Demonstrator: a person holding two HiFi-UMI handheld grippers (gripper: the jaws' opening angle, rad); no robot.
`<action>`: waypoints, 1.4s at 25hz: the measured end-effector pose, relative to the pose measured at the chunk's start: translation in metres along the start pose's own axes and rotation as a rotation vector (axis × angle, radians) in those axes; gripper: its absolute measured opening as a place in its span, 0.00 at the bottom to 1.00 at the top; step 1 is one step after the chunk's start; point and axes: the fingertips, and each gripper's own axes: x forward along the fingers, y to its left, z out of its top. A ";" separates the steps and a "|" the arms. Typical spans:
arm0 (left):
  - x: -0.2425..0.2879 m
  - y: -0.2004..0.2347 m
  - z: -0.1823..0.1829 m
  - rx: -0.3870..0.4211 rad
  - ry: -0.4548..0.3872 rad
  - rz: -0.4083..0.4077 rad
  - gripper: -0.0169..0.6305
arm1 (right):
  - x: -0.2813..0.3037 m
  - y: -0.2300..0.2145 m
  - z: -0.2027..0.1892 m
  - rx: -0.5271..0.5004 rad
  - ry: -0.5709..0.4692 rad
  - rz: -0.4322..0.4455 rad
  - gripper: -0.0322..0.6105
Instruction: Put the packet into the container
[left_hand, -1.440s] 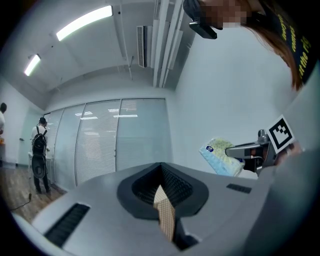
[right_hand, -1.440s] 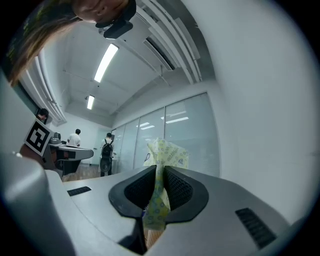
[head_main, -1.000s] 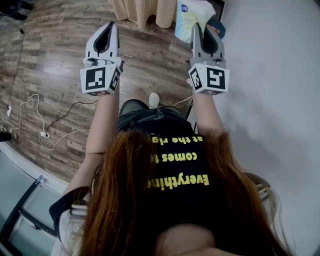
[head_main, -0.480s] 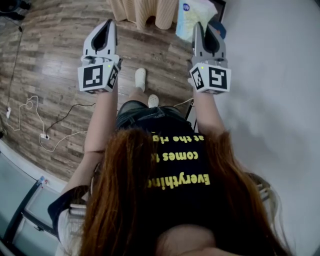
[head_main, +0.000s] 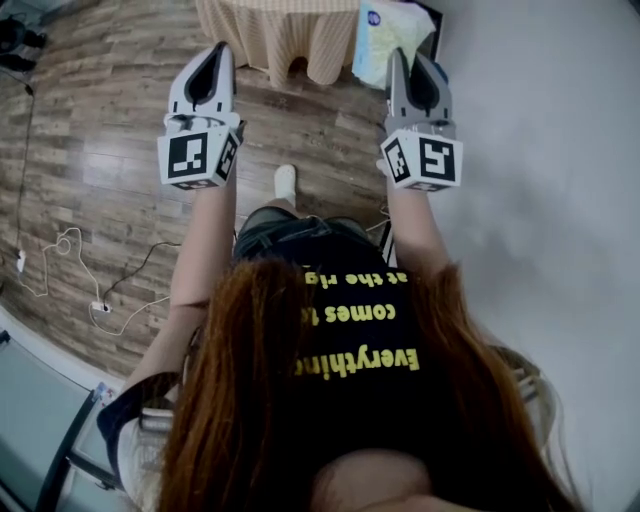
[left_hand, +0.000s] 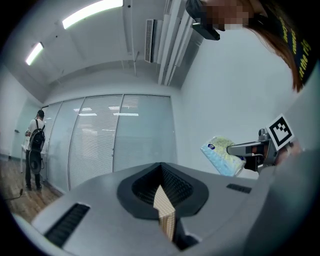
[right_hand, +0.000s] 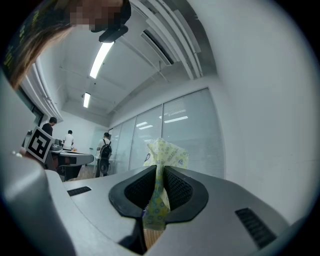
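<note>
Two grey two-jaw grippers show: the left gripper (head_main: 220, 52) and the right gripper (head_main: 415, 62). Each bears one black-and-white square-marker cube, two in all: the left cube (head_main: 200, 158) and the right cube (head_main: 425, 160). There is one pale blue and yellow printed plastic packet (head_main: 385, 35). One table draped in beige striped cloth (head_main: 270, 30) and one white shoe (head_main: 285, 180) show on the wood floor. The right gripper view shows three distant people: one person at the left (right_hand: 50, 125), one person in a white top (right_hand: 69, 139) and one person with a backpack (right_hand: 105, 149). It also shows two long ceiling light strips (right_hand: 102, 57).
</note>
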 end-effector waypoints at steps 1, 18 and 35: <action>0.008 0.007 0.000 0.000 -0.002 -0.005 0.03 | 0.009 0.000 0.000 0.000 -0.002 -0.006 0.15; 0.085 0.072 -0.028 -0.026 0.029 -0.036 0.03 | 0.114 -0.002 -0.017 0.012 0.022 -0.030 0.15; 0.227 0.108 -0.039 0.001 0.026 0.087 0.03 | 0.267 -0.078 -0.044 0.035 0.008 0.100 0.14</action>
